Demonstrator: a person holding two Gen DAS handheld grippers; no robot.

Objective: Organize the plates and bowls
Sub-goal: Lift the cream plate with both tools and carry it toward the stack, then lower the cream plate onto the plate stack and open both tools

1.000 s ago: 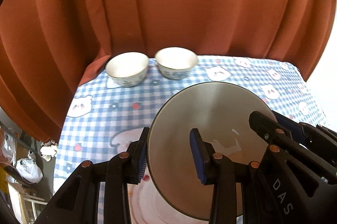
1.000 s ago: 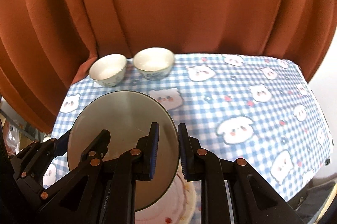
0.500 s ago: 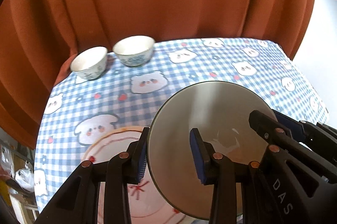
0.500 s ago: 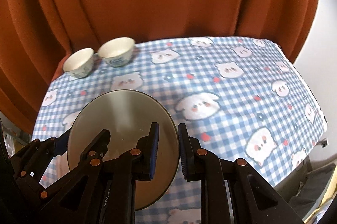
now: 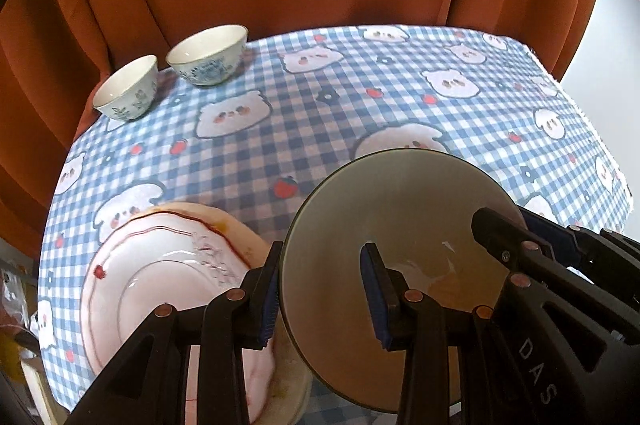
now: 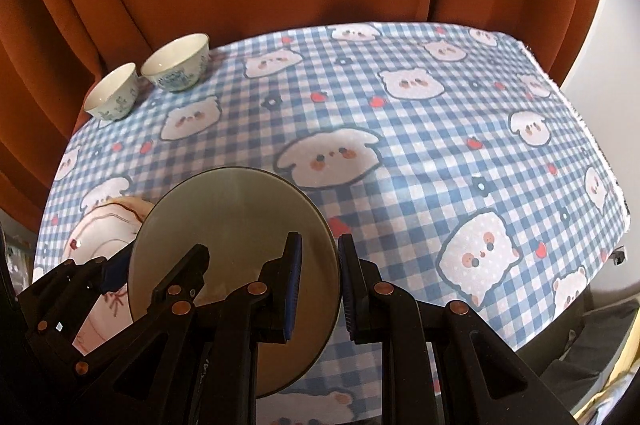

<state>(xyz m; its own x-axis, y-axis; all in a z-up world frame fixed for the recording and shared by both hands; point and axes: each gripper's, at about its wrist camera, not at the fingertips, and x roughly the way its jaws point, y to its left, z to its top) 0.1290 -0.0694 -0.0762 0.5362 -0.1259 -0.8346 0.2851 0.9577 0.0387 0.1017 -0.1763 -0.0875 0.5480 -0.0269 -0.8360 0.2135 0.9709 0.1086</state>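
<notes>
Carrying a grey plate (image 5: 400, 221) above the desk (image 6: 420, 129), both tongs clamp its rim: left tongs (image 5: 320, 293) on the near-left edge, right tongs (image 6: 320, 285) on the near-right edge, each closed on the plate. A pink plate (image 5: 160, 265) lies just left of and below the left tongs; two bowls (image 5: 176, 77) stand far ahead-left, near each other. Step in hand, by judgement: transport. Next move likely calls for lowering the grey plate level and releasing both grips together.
</notes>
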